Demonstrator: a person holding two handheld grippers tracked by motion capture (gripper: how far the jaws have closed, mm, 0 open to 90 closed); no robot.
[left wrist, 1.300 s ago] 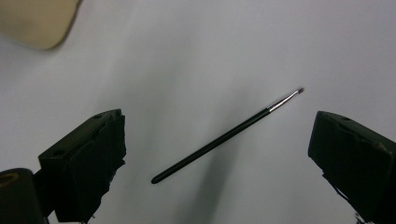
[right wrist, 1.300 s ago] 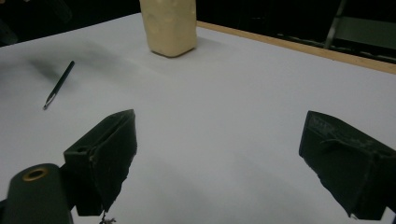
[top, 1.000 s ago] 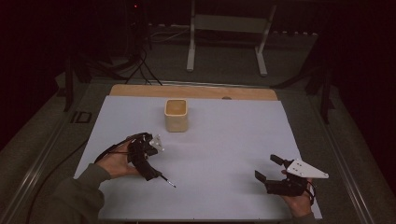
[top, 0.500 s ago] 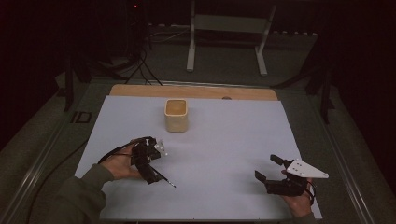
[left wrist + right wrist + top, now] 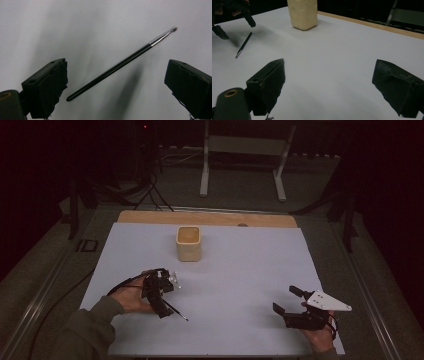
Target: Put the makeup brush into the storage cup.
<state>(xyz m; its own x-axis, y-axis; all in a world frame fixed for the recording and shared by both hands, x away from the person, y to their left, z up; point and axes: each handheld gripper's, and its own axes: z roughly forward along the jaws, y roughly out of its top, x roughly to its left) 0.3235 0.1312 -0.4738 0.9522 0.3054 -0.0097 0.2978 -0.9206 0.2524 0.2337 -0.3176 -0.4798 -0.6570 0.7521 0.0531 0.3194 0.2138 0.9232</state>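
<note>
The thin black-handled paintbrush with a silver ferrule lies flat on the white tabletop, at the person's near left, its bristle tip pointing away from the left gripper and its blunt end close to that gripper's own left finger. The left gripper hangs right over it, fingers spread wide, one each side of the handle, neither one touching it by the look of things. This reads as the pick-up step, lined up and not yet closed. The next move calls for a short drop so the pads sit level with the handle, then a squeeze across the middle of it; the brush is slim and round, so it could roll or slip out if caught too near the end. Beyond it, at the far middle of the tabletop, stands the tan squarish cup, a likely home for the brush. The right gripper rests at the near right, fingers wide, holding nothing.
</note>
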